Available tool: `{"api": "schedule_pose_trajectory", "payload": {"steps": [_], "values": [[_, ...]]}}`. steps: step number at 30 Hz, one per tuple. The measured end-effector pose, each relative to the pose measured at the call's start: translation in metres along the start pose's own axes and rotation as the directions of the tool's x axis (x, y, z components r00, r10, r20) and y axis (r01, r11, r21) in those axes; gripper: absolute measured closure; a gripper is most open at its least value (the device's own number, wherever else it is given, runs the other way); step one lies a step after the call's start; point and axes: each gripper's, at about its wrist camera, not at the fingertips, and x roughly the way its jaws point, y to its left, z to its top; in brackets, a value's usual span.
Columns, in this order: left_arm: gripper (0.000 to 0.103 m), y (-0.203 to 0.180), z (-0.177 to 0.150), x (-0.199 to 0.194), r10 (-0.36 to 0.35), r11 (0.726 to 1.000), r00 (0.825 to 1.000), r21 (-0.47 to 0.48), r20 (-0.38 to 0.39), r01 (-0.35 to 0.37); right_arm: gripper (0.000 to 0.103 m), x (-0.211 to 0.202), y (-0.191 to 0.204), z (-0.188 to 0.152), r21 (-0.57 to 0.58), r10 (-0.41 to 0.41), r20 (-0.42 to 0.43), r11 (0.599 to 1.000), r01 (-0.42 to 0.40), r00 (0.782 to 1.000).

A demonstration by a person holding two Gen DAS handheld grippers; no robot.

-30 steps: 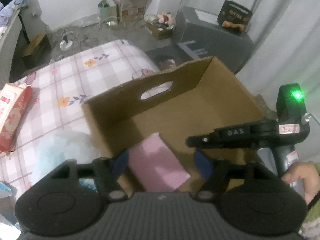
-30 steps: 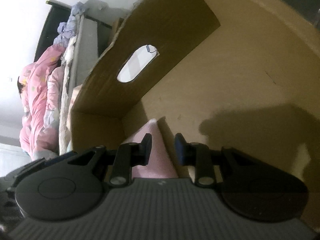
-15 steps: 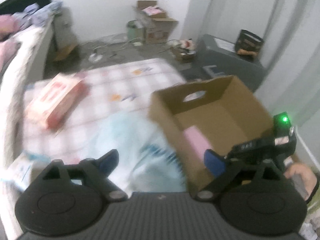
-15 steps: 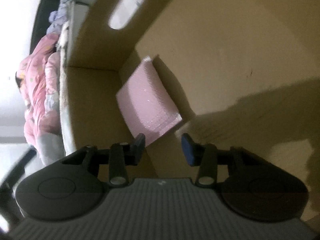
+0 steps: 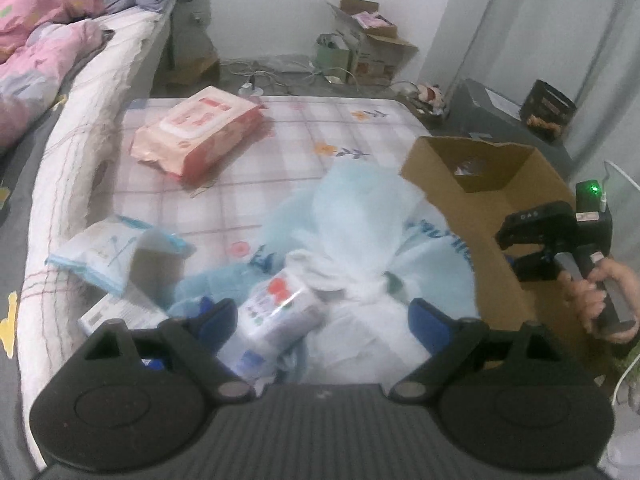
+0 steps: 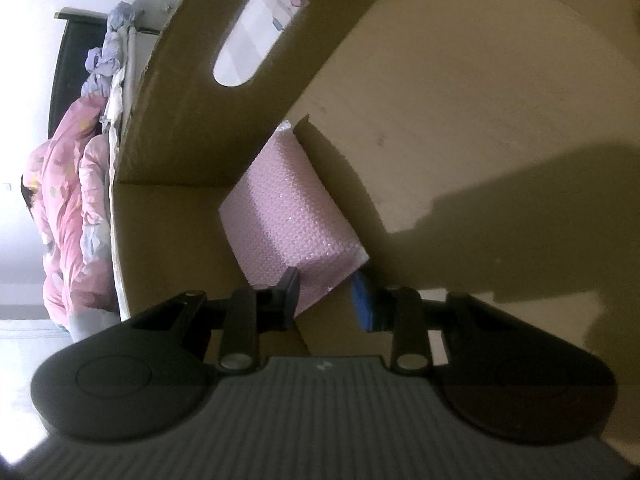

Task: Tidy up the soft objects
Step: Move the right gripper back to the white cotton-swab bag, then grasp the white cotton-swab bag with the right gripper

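A cardboard box (image 5: 512,216) stands at the right on a checked mattress (image 5: 288,140). Inside it lies a pink bubble-wrap pack (image 6: 292,216), leaning on the box wall (image 6: 460,120). My right gripper (image 6: 326,294) is open inside the box, its fingers apart just in front of the pink pack; it also shows in the left wrist view (image 5: 524,240). My left gripper (image 5: 320,320) is wide open and empty above a light blue plastic bag (image 5: 356,208) and a small tissue pack with red print (image 5: 276,312).
A pink wet-wipe pack (image 5: 200,132) lies at the far left of the mattress. A blue-white pack (image 5: 112,252) and a white box (image 5: 120,312) lie at the near left. A bed with pink bedding (image 5: 36,48) is beyond; cartons and cables sit on the floor.
My left gripper swung left, away from the box, to above the blue bag and tissue pack. My right gripper opened wider and drew back from the pink pack, which stays in the box.
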Motion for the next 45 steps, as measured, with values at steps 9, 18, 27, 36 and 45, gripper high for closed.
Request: {"api": "schedule_pose_trajectory", "payload": {"steps": [9, 18, 27, 36, 45], "values": [[0.01, 0.029, -0.013, -0.009, 0.018, 0.999, 0.999, -0.04, 0.032, -0.016, 0.073, 0.005, 0.013, 0.002, -0.036, -0.021, 0.038, 0.999, 0.022, 0.999], [0.01, 0.065, -0.036, -0.053, 0.056, 0.996, 0.984, -0.083, 0.167, -0.042, 0.043, -0.036, 0.024, -0.013, -0.085, -0.061, 0.069, 0.994, 0.067, 0.996], [0.01, 0.095, -0.057, -0.083, 0.147, 0.986, 0.961, -0.107, 0.234, -0.125, 0.042, -0.122, 0.074, -0.063, -0.278, -0.012, 0.23, 0.958, 0.077, 0.973], [0.015, 0.129, -0.05, -0.089, 0.246, 0.968, 0.932, -0.12, 0.265, -0.221, 0.042, -0.087, 0.182, -0.127, -0.425, 0.214, 0.011, 0.885, -0.19, 0.977], [0.045, 0.171, 0.006, -0.046, 0.25, 0.966, 0.948, -0.114, 0.199, -0.231, 0.048, 0.049, 0.25, -0.14, -0.253, 0.214, -0.216, 0.93, -0.266, 0.953]]}}
